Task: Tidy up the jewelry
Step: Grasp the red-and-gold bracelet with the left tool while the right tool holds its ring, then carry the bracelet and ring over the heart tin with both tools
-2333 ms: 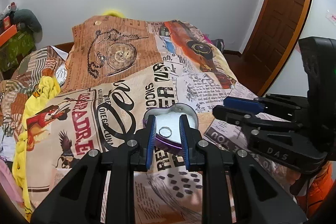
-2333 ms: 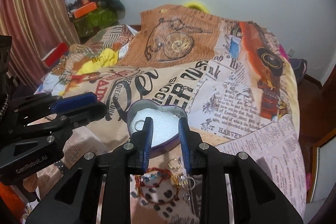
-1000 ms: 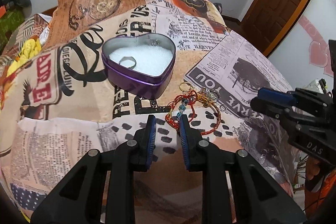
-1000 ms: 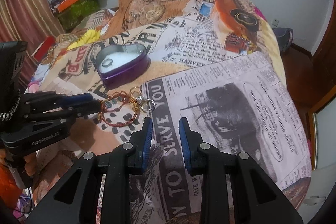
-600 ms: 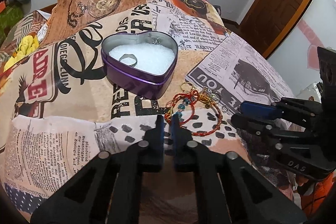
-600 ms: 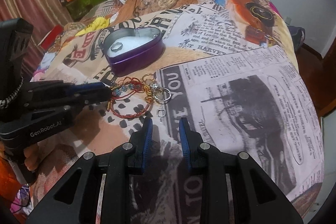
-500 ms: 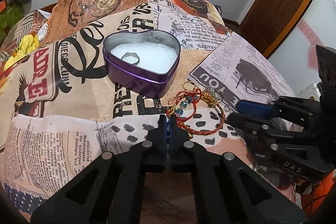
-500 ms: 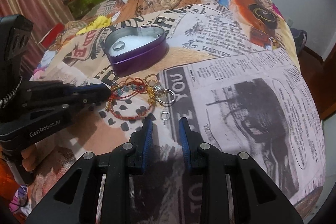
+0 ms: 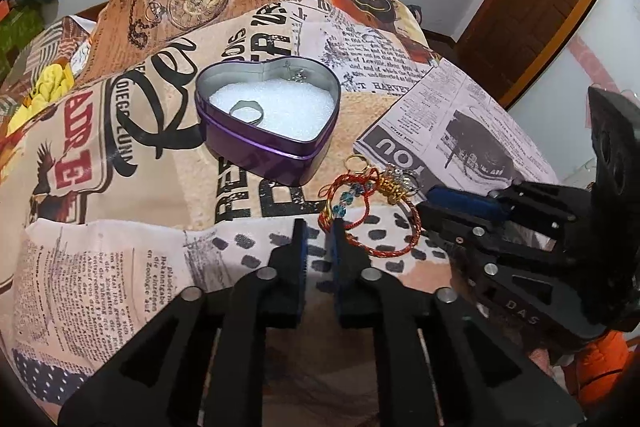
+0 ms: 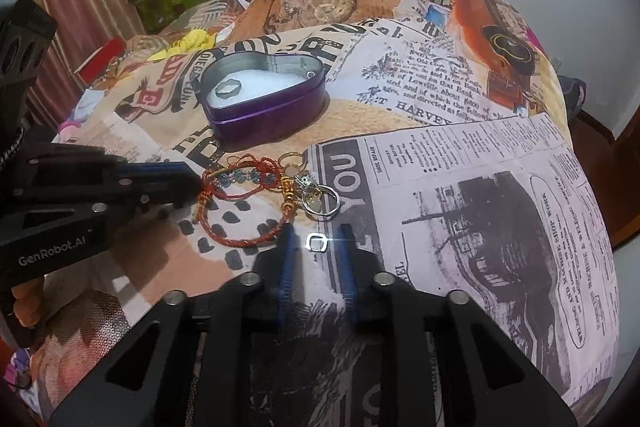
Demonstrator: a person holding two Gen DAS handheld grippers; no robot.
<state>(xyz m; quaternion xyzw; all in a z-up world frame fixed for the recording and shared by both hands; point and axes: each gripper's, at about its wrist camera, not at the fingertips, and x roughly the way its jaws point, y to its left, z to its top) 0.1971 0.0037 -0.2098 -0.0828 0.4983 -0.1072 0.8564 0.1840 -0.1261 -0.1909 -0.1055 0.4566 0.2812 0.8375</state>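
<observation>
Your left claw (image 9: 319, 227) has parted again and is opening, nothing between its pads, the bracelets (image 9: 370, 209) just right of its tip. Your right claw (image 10: 316, 241) has dropped over the small ring (image 10: 316, 242), closing around it but not yet pinching; the tin (image 10: 262, 103) sits ahead-left.

Bare bedspread (image 10: 500, 211) right of us is free; ahead, bracelet tangle (image 10: 256, 203) and purple heart tin (image 10: 264, 107) block, left gripper (image 10: 192, 187) crowds that side.
</observation>
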